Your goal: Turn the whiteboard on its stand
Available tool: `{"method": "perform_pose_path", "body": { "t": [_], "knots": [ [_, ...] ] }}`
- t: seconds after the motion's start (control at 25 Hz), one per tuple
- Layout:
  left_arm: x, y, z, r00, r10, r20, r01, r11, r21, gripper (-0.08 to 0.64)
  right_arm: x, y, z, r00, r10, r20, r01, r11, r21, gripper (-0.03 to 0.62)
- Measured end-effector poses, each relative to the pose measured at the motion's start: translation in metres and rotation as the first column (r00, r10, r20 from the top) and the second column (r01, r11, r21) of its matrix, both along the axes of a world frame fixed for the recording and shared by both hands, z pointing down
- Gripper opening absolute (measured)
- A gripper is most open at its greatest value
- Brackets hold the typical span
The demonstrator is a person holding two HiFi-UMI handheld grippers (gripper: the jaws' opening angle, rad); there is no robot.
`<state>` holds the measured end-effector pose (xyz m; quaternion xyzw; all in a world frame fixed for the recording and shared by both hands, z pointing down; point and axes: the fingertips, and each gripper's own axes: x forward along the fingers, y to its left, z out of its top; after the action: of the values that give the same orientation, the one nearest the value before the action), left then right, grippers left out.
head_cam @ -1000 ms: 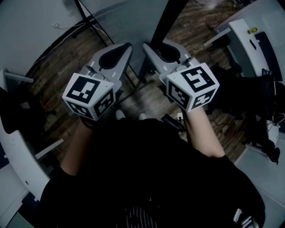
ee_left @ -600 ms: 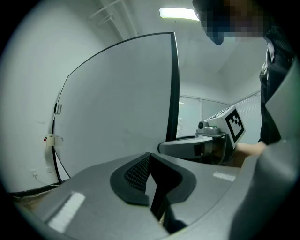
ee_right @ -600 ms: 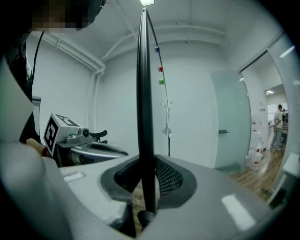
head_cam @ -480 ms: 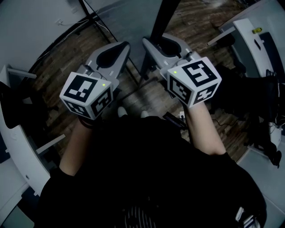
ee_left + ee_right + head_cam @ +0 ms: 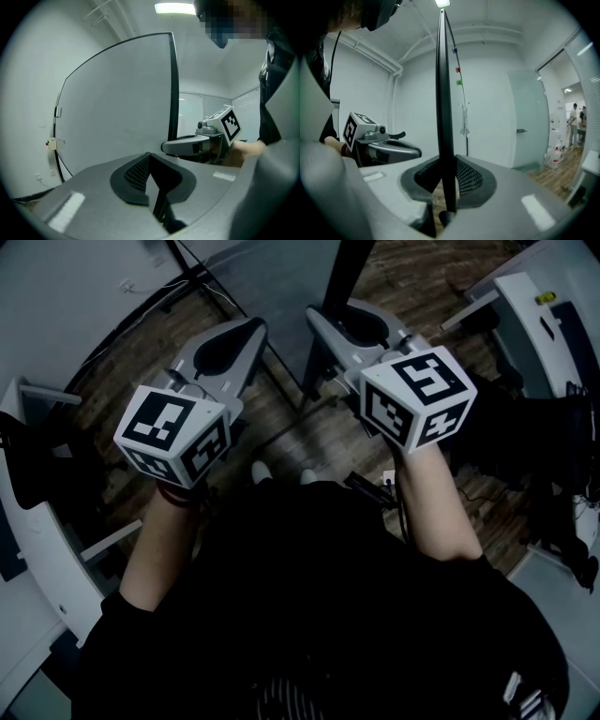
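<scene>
- Whiteboard (image 5: 117, 103) is seen standing upright, right in front of the person, over the wooden floor (image 5: 309, 442). Its thin dark side edge is turned toward the person.
- The right gripper (image 5: 446, 176) is held at this edge. Its fingers (image 5: 471, 178) are clenched on the dark edge, one on each side, so the board is gripped like a page held by its side.
- The edge was likely picked because it is thin enough to fit between the fingers. The big flat face could not be pinched.
- The left gripper (image 5: 149, 161) is held just beside the right one, in front of the board's pale face. Its fingers are closed together and nothing is held in them. The face is not seen to be touched.
- Both grippers are pointed nearly level and kept at about the same height, so a sideways push or pull can be given.
- The task is judged to be at the holding step. How far the board has been turned cannot be told.
- For the turn, the gripped edge would need to be swung around slowly. The empty left gripper may be kept close so the face can be pushed or steadied.
- If too hard a pull is given, the smooth edge could slip out, or the board could wobble. The stand is not clearly shown.
</scene>
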<state>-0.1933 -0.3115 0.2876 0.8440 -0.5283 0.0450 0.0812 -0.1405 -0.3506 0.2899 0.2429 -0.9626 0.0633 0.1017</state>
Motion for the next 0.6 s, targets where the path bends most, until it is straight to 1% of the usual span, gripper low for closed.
{"method": "perform_pose_path", "body": {
  "t": [0.16,0.36,0.6],
  "knots": [
    [0.011,-0.006,0.003,1.000,0.007,0.007,-0.007,1.000,-0.009,0.002,0.025,-0.033,0.002,0.999,0.052,-0.002,-0.052,0.999,-0.006,0.075],
    [0.012,-0.008,0.006,1.000,0.014,0.009,-0.014,1.000,-0.012,0.002,0.052,-0.072,0.005,0.992,0.123,-0.028,-0.123,0.992,0.008,0.074],
    [0.017,-0.008,0.005,0.999,0.028,0.015,-0.028,1.000,-0.008,0.002,0.062,-0.082,0.004,0.992,0.116,-0.053,-0.113,0.992,0.049,0.072]
  ]
}}
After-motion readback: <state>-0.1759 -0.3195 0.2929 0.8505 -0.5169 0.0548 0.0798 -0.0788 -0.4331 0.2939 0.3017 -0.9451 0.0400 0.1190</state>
